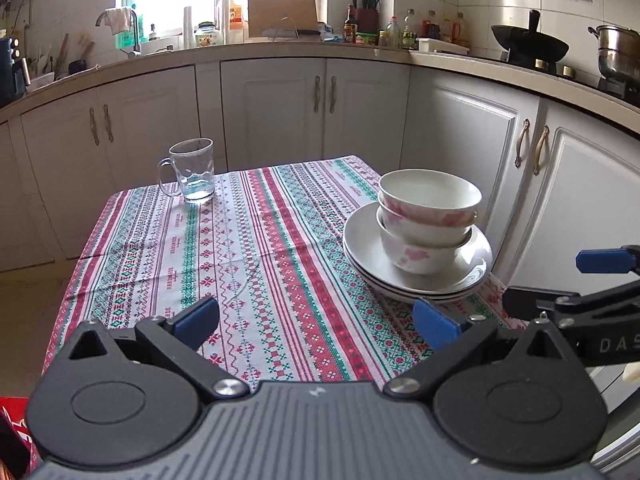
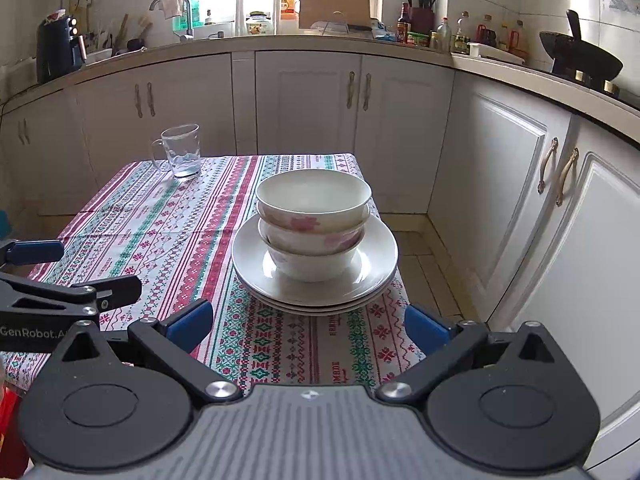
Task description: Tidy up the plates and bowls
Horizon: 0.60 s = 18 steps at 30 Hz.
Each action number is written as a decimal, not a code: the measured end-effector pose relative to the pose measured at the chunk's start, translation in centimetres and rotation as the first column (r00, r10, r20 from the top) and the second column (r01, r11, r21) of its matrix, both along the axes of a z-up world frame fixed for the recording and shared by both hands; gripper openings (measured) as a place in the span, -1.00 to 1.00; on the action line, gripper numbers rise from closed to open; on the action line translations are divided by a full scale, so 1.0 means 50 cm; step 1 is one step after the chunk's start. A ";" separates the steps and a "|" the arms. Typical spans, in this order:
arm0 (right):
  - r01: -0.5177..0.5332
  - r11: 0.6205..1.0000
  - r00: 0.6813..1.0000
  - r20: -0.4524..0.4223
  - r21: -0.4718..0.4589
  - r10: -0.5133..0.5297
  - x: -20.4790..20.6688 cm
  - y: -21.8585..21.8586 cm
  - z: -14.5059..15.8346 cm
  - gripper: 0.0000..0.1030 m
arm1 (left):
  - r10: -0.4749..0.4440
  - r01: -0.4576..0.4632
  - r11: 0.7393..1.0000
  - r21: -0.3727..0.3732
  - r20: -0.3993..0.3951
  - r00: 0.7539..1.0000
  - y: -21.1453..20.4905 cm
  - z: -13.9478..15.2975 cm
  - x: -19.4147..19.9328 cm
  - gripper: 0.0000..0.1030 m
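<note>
On stacked plates (image 2: 376,256) sit three nested bowls (image 2: 314,200).

Bare tablecloth (image 1: 256,264) ahead, glass mug (image 1: 192,170) far-left, stacked bowls (image 2: 314,224) probably blocking right

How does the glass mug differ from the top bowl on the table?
The glass mug is clear, tall and has a handle; the top bowl is opaque white with pink flowers, wide and has no handle. The mug stands alone on the tablecloth; the bowl is nested on other bowls over plates. Both are upright.
</note>
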State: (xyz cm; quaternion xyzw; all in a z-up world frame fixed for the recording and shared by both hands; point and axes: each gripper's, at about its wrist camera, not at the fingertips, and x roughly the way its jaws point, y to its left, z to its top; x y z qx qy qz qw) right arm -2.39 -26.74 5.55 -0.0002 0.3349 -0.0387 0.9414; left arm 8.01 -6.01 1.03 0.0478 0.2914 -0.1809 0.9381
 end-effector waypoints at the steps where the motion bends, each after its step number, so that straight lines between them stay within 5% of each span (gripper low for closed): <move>1: 0.000 1.000 1.000 0.000 0.001 0.000 0.001 0.000 0.000 1.00 | 0.001 -0.001 1.000 0.002 -0.001 1.000 -0.001 0.000 -0.001 0.99; 18: 0.001 1.000 1.000 0.011 0.028 -0.001 -0.007 -0.003 0.004 1.00 | 0.020 -0.020 1.000 0.009 -0.005 1.000 -0.007 0.006 -0.012 0.99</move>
